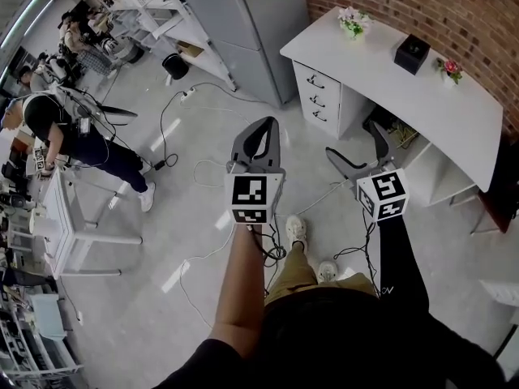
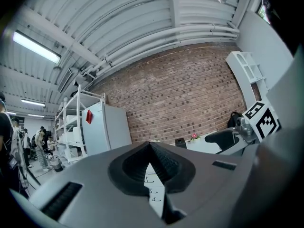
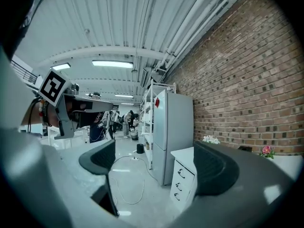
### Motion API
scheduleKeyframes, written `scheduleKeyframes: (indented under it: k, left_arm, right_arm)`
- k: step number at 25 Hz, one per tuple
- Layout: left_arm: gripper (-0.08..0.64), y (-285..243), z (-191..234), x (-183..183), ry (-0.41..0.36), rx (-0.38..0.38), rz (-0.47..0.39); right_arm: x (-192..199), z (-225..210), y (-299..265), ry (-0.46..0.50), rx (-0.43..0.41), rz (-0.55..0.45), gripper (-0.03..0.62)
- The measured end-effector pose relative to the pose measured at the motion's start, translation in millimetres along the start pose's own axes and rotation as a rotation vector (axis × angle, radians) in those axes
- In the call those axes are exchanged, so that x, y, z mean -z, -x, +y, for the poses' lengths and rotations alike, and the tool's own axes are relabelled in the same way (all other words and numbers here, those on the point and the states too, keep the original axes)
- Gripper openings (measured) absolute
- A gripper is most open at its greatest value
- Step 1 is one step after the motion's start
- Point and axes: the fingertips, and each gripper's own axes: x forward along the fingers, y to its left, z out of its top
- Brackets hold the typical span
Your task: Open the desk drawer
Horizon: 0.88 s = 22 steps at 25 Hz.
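Observation:
The white desk (image 1: 454,112) stands against the brick wall at the upper right of the head view. Its drawer unit (image 1: 318,97) has three drawers with dark handles, all closed. In the right gripper view the drawer unit (image 3: 182,179) shows between the jaws, some way off. My left gripper (image 1: 263,126) hangs in the air over the floor, well short of the desk, shut with nothing in it. In its own view the left gripper (image 2: 149,144) has its pads pressed together. My right gripper (image 1: 361,149) is open and empty, nearer the desk.
A tall grey fridge (image 1: 243,23) stands left of the desk. On the desk are a flower pot (image 1: 353,22), a black box (image 1: 412,53) and a pink flower (image 1: 451,70). Cables (image 1: 190,96) run across the floor. A white table (image 1: 69,225) and people are at the left.

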Motion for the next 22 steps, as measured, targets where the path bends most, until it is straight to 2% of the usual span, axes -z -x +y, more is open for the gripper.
scheduleKeyframes:
  k: [8, 22]
  left_arm:
    - [0.006, -37, 42, 21, 0.014, 0.012, -0.001]
    - [0.006, -173, 157, 45, 0.049, 0.080, -0.005]
  right_arm:
    - [1, -6, -58, 0.027, 0.016, 0.013, 0.509]
    - [1, -34, -224, 0.052, 0.067, 0.072, 0.509]
